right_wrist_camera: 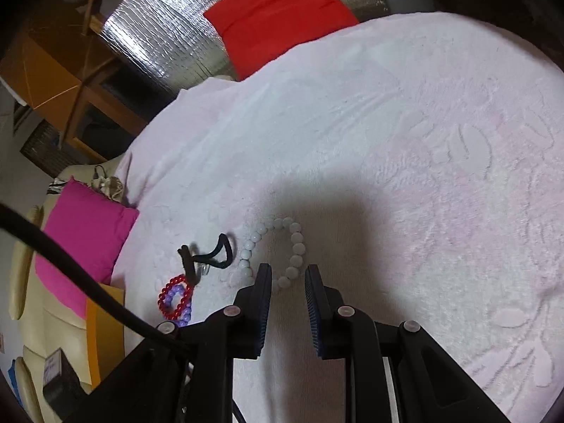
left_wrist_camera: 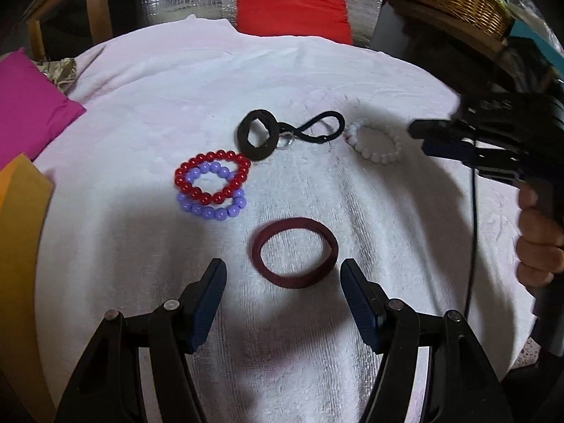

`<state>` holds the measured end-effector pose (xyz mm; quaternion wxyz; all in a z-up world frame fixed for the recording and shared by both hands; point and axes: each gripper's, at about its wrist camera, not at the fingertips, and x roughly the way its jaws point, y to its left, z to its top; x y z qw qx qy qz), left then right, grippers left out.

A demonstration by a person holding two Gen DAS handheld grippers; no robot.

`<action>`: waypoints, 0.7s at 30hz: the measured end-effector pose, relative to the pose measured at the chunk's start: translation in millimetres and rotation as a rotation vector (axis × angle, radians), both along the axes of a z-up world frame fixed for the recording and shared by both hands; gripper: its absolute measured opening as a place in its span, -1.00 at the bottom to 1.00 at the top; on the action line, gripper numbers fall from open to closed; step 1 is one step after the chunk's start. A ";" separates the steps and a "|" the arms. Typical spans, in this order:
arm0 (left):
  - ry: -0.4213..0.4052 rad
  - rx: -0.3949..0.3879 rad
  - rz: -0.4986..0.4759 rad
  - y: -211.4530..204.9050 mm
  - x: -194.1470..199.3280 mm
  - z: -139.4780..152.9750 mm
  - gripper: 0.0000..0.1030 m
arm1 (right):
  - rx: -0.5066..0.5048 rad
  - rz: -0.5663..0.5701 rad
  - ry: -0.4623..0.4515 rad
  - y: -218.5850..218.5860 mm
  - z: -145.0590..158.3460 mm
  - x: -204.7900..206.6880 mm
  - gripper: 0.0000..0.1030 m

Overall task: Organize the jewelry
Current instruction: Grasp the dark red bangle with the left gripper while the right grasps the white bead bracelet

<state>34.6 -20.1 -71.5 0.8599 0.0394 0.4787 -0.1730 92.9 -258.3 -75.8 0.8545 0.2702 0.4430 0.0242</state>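
On a white towel [left_wrist_camera: 141, 112] lie a maroon hair band [left_wrist_camera: 293, 252], a red bead bracelet [left_wrist_camera: 211, 175] over a purple bead bracelet [left_wrist_camera: 215, 208], a thick black scrunchie [left_wrist_camera: 254, 139], a thin black hair tie [left_wrist_camera: 317, 127] and a white bead bracelet [left_wrist_camera: 375, 142]. My left gripper [left_wrist_camera: 283, 271] is open, just short of the maroon band. My right gripper [right_wrist_camera: 288, 275] is part open and empty, its tips at the near side of the white bead bracelet [right_wrist_camera: 282, 246]. It shows at the right of the left wrist view [left_wrist_camera: 433, 137].
A red cushion [left_wrist_camera: 290, 3] lies at the towel's far edge, a pink cushion [left_wrist_camera: 28, 105] and an orange sheet [left_wrist_camera: 17, 232] on the left. A wicker basket [left_wrist_camera: 458, 0] stands at the back right. A black cable [right_wrist_camera: 88, 289] hangs left of my right gripper.
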 end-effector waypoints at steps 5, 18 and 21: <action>0.011 -0.052 -0.011 5.4 3.3 0.5 0.41 | -0.083 -0.024 0.014 9.6 -6.5 13.8 -0.34; -0.022 -0.065 -0.021 -2.0 13.0 -7.7 -0.53 | -0.411 0.025 -0.019 44.5 -11.6 29.7 -0.80; -0.017 -0.081 -0.032 0.1 12.9 -7.0 -0.77 | -0.394 0.023 -0.034 40.3 -5.9 24.1 -0.80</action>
